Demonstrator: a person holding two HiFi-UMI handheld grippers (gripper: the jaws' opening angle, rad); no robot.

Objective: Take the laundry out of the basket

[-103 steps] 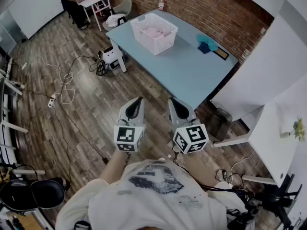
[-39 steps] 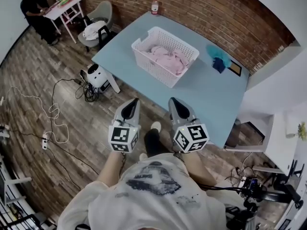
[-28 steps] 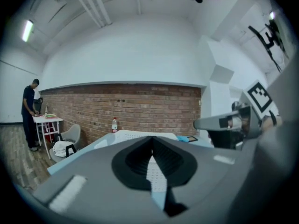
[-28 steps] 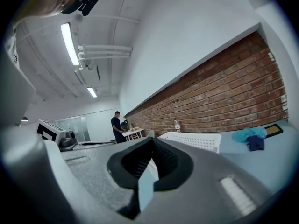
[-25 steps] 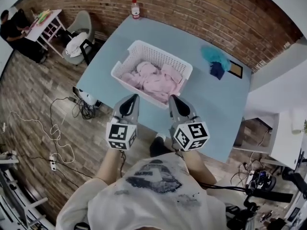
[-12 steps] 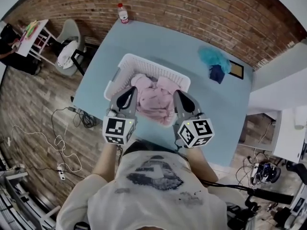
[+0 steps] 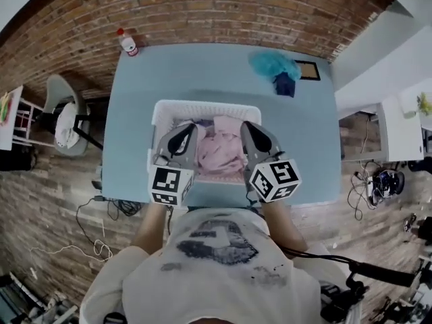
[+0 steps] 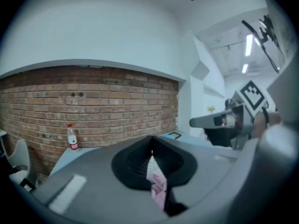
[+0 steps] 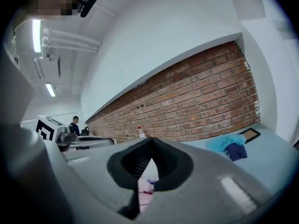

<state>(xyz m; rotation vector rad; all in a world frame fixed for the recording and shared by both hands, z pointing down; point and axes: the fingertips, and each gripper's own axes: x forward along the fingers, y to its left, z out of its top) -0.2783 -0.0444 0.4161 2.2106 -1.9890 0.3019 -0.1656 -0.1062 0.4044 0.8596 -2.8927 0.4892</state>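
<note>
A white mesh basket (image 7: pixel 202 106) stands on the light blue table (image 7: pixel 135 100), holding pink laundry (image 7: pixel 221 151) with a darker piece at its far side. My left gripper (image 7: pixel 188 127) hangs over the basket's left half, shut and empty. Over the right half, my right gripper (image 7: pixel 247 126) is also shut with nothing in it. In the left gripper view the jaws (image 8: pixel 151 151) meet, and pink laundry (image 8: pixel 158 186) shows below them. From the right gripper view (image 9: pixel 150 142) I see pink cloth (image 9: pixel 142 188) and basket mesh (image 9: pixel 150 171) through the gap.
A teal cloth (image 7: pixel 273 64) and a dark blue cloth (image 7: pixel 285 85) lie at the table's far right, beside a small picture frame (image 7: pixel 308 70). A bottle (image 7: pixel 127 43) stands at the far left corner. A brick wall (image 7: pixel 202 9) runs behind the table. A chair (image 7: pixel 64 117) stands left.
The table and basket have come from far ahead to directly under me. Both grippers, once over the floor, now hang above the basket, still shut.
</note>
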